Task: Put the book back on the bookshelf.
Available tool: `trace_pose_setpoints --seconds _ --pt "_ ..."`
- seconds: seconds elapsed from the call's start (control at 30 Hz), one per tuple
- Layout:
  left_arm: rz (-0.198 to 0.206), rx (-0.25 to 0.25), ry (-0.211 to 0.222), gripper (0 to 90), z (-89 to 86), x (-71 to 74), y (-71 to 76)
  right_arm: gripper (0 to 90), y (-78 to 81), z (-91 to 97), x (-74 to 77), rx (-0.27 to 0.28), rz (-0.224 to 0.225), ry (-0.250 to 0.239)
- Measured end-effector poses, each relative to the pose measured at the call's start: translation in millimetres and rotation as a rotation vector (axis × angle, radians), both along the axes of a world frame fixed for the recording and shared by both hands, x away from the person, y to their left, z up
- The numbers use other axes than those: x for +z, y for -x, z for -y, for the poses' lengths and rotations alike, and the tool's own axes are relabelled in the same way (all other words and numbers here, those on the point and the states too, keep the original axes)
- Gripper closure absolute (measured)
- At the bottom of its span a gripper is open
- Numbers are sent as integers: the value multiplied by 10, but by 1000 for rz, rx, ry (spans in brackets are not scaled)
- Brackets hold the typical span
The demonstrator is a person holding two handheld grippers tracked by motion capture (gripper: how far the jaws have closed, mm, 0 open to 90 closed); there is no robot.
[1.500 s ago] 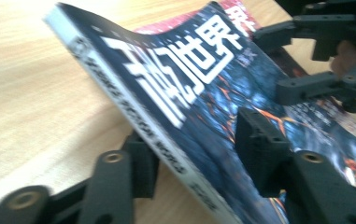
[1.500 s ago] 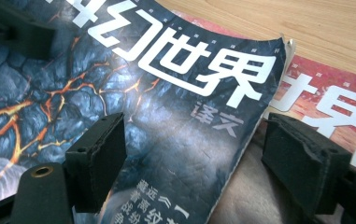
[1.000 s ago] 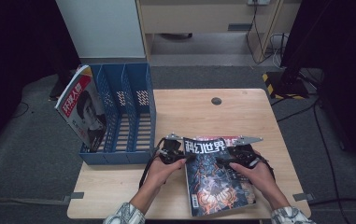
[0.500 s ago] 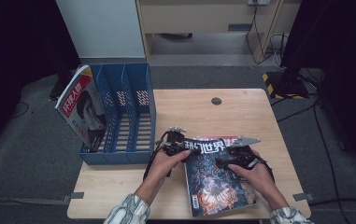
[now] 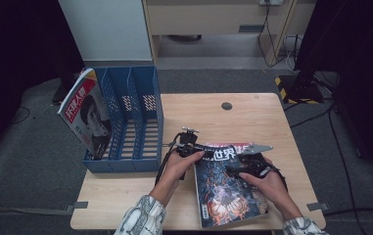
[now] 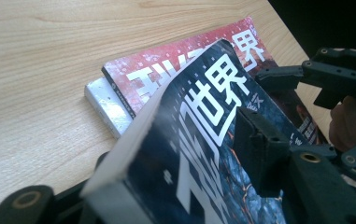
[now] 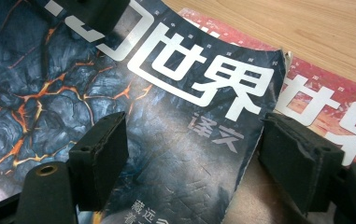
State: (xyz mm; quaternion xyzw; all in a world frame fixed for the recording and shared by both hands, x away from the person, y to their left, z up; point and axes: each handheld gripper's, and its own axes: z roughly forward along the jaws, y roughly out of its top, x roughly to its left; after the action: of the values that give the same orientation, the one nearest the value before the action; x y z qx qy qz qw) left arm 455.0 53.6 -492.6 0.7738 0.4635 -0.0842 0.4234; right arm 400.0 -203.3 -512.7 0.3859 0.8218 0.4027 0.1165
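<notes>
A dark lava-patterned magazine point(image 5: 225, 191) tops a stack near the table's front right. In the left gripper view its cover point(image 6: 199, 140) rises off a red magazine point(image 6: 143, 74) and a white one point(image 6: 103, 102). My left gripper point(image 5: 196, 151) is at the dark magazine's upper left corner. Its jaws point(image 6: 138, 168) have just been closing, one under the raised edge and one over the cover, without clamping it. My right gripper point(image 5: 235, 166) is open over the top right corner point(image 7: 194, 140), with the dark cover point(image 7: 166, 116) between the jaws and the red magazine point(image 7: 325, 98) beyond.
A blue file holder point(image 5: 130, 117) stands at the table's left, with a red-and-white magazine point(image 5: 83, 112) leaning in its leftmost slot. A small dark disc point(image 5: 226, 105) sits in the wooden tabletop point(image 5: 198, 107) toward the back. Cables and furniture legs lie beyond the table.
My left gripper has moved right and farther back to the dark magazine's upper left corner. The right gripper has stayed where it was.
</notes>
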Motion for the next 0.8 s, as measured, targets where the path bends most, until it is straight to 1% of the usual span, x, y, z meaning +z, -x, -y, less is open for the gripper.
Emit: trace_pose_setpoints --seconds 0.03,0.1,0.17,0.2,0.23,0.3,0.33,0.37,0.4,0.43,0.47,0.5,0.53,0.57,0.63,0.73,0.77,0.8 --pt "0 0 0 542 0 0 0 239 2 -2 0 -1 0 0" --pt "-24 -1 8 553 19 -24 -18 239 2 -1 0 1 0 2" --pt "-27 -1 8 591 23 -22 -17 239 3 3 1 3 2 4" --pt "-30 5 15 591 21 -13 -13 239 3 3 1 3 2 4" --pt "-26 8 36 651 21 17 -1 238 10 10 0 -2 5 -1" --pt "-18 6 38 698 19 40 8 236 17 16 6 -4 -1 -9" --pt "-2 3 58 721 34 92 30 235 26 50 15 -4 2 -25" --pt "-2 3 58 736 34 92 30 235 26 50 15 -4 2 -25" --pt "6 0 60 736 41 120 39 233 31 70 23 -7 7 -32" --pt "23 -12 58 752 66 168 53 233 43 119 43 -18 13 -52" --pt "23 -12 58 756 66 168 53 233 43 119 43 -18 13 -52" --pt "27 -14 57 760 78 189 60 235 57 178 62 -26 20 -57" --pt "33 -17 55 760 88 208 65 235 57 178 62 -26 20 -57" --pt "49 -26 52 766 104 240 75 244 70 242 78 -34 26 -66" --pt "53 -27 54 771 106 251 78 246 75 278 87 -39 28 -69" --pt "70 -34 61 774 110 298 102 256 86 379 106 -67 35 -78" --pt "82 -38 63 776 110 327 116 263 80 457 107 -83 43 -72" --pt "82 -38 63 776 110 327 116 268 78 486 106 -93 45 -72"
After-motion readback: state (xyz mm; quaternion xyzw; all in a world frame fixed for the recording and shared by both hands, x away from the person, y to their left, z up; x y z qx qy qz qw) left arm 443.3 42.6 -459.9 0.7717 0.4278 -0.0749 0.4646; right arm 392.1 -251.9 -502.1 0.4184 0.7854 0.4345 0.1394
